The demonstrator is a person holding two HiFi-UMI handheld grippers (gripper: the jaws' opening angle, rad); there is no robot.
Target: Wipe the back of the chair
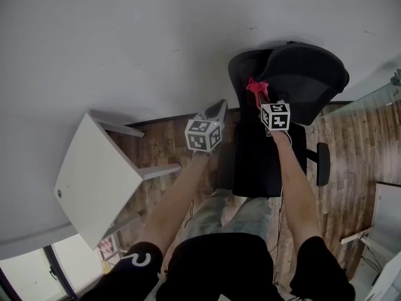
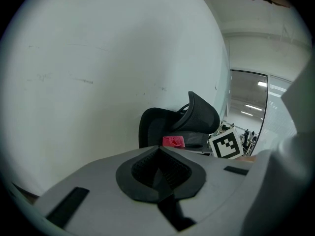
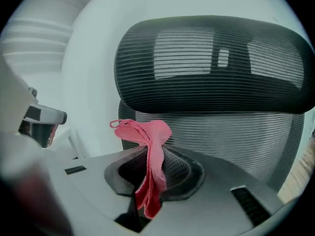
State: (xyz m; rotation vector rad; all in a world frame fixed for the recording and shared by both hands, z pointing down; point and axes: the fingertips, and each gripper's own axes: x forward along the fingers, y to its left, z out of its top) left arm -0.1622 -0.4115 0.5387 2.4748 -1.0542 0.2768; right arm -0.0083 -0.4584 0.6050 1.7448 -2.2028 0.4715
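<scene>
A black mesh office chair (image 1: 285,105) stands against the white wall, its backrest (image 3: 231,127) and headrest (image 3: 211,63) filling the right gripper view. My right gripper (image 1: 258,91) is shut on a pink cloth (image 3: 150,156), held just in front of the backrest's left side; whether the cloth touches the mesh I cannot tell. The cloth (image 1: 256,86) shows as a pink tuft at the chair's back. My left gripper (image 1: 216,110) hangs to the left of the chair with its jaws closed and nothing between them. From it I see the chair (image 2: 172,127) and the cloth (image 2: 173,141).
A white table (image 1: 94,180) stands at the left, close to my left arm. The white wall (image 1: 156,36) runs behind the chair. A chair armrest (image 1: 323,163) juts out at the right over the wooden floor (image 1: 348,168). Glass partition (image 1: 376,99) at far right.
</scene>
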